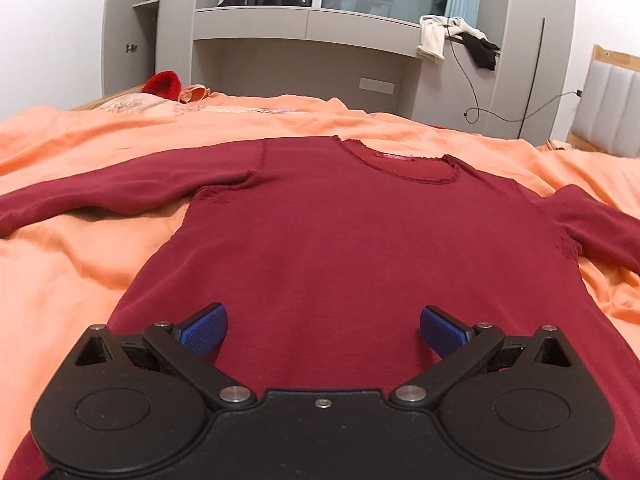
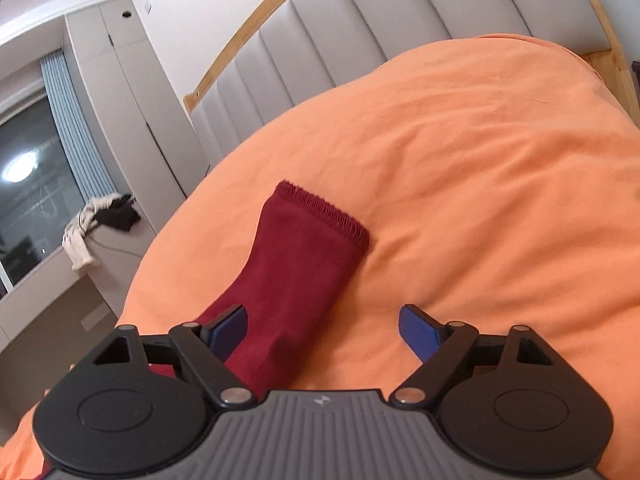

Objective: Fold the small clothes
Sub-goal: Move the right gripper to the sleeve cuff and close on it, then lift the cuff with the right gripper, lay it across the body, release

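Maroon shirt [image 1: 352, 240]: spread flat on bedspread [image 1: 80, 264], collar far.
Sleeve [image 2: 304, 264]: cuff pointed away from right gripper [image 2: 322, 332], nearer than left gripper [image 1: 324, 332].
Jaws: both parted, nothing held.

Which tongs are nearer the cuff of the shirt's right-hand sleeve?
Right. The right tongs hang open directly over that sleeve, its cuff just ahead of them. The left tongs, also open, hover over the shirt's body near the hem, well away from the cuff.

Maroon shirt [image 1: 340, 240], orange sheet [image 1: 80, 272]
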Demonstrator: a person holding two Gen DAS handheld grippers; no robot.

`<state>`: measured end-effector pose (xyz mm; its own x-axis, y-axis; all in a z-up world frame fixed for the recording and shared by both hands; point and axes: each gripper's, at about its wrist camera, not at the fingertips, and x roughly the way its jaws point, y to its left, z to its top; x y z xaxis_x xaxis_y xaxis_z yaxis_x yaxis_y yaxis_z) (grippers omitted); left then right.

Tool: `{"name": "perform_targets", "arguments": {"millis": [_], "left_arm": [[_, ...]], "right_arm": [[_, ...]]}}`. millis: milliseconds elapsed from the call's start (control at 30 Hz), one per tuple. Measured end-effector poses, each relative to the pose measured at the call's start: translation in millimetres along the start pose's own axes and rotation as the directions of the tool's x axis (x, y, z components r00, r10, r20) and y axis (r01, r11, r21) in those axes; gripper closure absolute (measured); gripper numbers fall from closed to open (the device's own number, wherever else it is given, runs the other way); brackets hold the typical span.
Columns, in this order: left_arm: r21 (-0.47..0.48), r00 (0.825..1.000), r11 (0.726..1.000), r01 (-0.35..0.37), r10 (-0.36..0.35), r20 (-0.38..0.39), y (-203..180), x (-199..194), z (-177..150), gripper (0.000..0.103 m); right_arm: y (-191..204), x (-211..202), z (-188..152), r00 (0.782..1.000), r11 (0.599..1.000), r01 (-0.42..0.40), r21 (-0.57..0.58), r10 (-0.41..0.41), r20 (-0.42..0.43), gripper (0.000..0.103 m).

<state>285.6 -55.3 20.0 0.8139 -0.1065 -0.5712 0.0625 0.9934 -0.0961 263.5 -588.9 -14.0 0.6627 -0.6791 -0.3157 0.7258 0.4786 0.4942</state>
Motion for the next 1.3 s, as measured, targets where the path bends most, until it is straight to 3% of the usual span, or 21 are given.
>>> {"name": "perform_targets", "arguments": {"millis": [67,133,167,233,333,567,700,933,1000,1067,1167,1300], "left_arm": [[-0.002,1.000,1.000,-0.002,0.002,-0.002,0.6,0.2,-0.3,0.001],[0.004,1.000,1.000,-0.007,0.007,-0.003,-1.3,0.9,-0.6,0.001],[0.008,1.000,1.000,-0.010,0.010,-0.004,-2.7,0.8,-1.0,0.001],[0.012,1.000,1.000,-0.014,0.014,-0.005,-4.0,1.3,-0.9,0.001],[0.007,1.000,1.000,-0.012,0.012,-0.004,-3.8,1.1,-0.7,0.001],[0.003,1.000,1.000,-0.018,0.018,0.005,-3.1,-1.0,0.1,0.001],[-0.007,1.000,1.000,-0.021,0.021,0.006,0.1,-2.9,0.0,0.001],[-0.007,1.000,1.000,-0.023,0.023,-0.001,2.5,-3.1,0.1,0.001],[0.001,1.000,1.000,-0.029,0.029,-0.004,0.4,-1.9,0.3,0.001],[0.011,0.999,0.999,-0.034,0.035,-0.006,-1.8,-0.7,0.3,0.001],[0.023,0.999,0.999,-0.041,0.041,-0.007,-3.8,0.7,0.2,0.001],[0.024,0.999,0.999,-0.042,0.042,-0.007,-3.2,0.7,-0.4,0.001]], "right_arm": [[0.4,4.8,-0.9,1.000,1.000,0.000,-0.005,0.000,0.010,0.019],[0.4,6.3,-2.2,0.999,1.000,0.024,-0.020,-0.023,0.022,0.041],[-0.9,5.2,-2.6,0.999,0.999,0.032,-0.022,-0.032,0.021,0.062],[-3.8,5.1,0.9,0.999,0.999,0.033,-0.001,-0.033,0.003,0.082],[1.7,-2.3,4.2,0.999,0.999,0.026,-0.019,-0.025,0.037,0.099],[38.8,-29.7,4.6,0.990,0.984,-0.049,-0.169,0.071,0.123,0.100],[39.7,-28.4,3.8,0.992,0.988,-0.048,-0.149,0.064,0.108,0.100],[8.0,-24.4,9.8,0.997,0.995,-0.047,-0.091,0.053,0.062,0.100],[-0.3,-22.2,9.6,0.998,0.997,-0.037,-0.061,0.040,0.039,0.092],[-8.6,-17.5,10.3,1.000,1.000,-0.009,-0.016,0.010,0.027,0.051],[-21.0,-14.1,12.9,0.999,0.999,-0.024,0.025,0.023,0.035,0.047],[-14.7,-4.7,10.3,0.998,0.999,-0.031,-0.033,0.032,0.046,0.035]]}}
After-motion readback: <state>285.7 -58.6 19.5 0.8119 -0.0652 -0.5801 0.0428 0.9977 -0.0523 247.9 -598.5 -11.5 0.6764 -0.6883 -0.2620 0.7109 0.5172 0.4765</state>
